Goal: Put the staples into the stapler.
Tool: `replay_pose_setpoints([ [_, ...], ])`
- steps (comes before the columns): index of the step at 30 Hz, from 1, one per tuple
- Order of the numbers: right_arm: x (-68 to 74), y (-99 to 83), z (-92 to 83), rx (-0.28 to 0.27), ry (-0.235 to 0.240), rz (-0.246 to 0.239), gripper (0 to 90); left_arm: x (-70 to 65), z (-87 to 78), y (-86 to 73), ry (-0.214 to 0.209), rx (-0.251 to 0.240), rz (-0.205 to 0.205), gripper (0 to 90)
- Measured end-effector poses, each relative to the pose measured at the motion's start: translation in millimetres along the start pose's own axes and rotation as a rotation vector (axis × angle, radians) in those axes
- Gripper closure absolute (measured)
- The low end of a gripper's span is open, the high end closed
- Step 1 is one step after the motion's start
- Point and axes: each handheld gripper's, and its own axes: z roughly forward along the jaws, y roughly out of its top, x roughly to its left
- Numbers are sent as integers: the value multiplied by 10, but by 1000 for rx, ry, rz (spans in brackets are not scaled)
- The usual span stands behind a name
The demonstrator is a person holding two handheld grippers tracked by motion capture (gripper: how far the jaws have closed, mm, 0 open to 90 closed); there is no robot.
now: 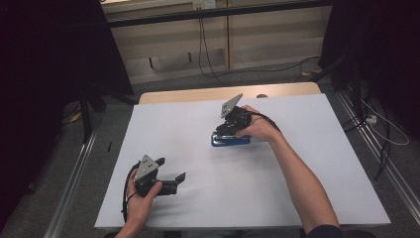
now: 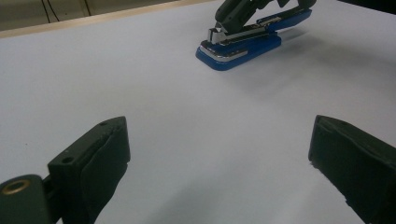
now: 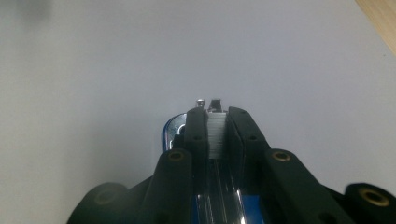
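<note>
The right gripper (image 3: pixel 218 135) has its two black jaws drawn close together on a narrow strip of silvery staples (image 3: pixel 216 133), which sits pinched between the pads — and directly under it lies the blue plastic stapler with a chrome-edged base (image 1: pixel 230 140), opened up so that its metal channel runs straight away from the camera in the right gripper view, its long axis in line with the jaws. In the high view that stapler lies crosswise on the white matte table sheet (image 1: pixel 297 198), near the middle, under the right hand (image 1: pixel 260 129). The left gripper (image 1: pixel 171 174) rests well apart, towards the near left corner, jaws wide apart and holding nothing (its rubbery pads look dull and slightly ridged), aimed across bare sheet at the stapler's rounded nose. So the right hand is the nearer one — likely seating the strip.
</note>
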Motion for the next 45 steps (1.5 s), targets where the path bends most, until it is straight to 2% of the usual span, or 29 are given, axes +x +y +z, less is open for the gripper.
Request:
replay_pose_setpoints([
  [22, 7, -9, -9, 8, 4, -35, 789, -6, 0, 3, -6, 0, 6, 58],
  [30, 2, -2, -29, -3, -3, -30, 788, -6, 2, 1, -5, -1, 6, 58],
  [34, 23, 14, -10, 9, -5, -45, 789, -10, 4, 3, -7, 0, 7, 58],
  [45, 8, 16, 15, 6, 4, -45, 788, -10, 6, 3, -9, 0, 9, 58],
])
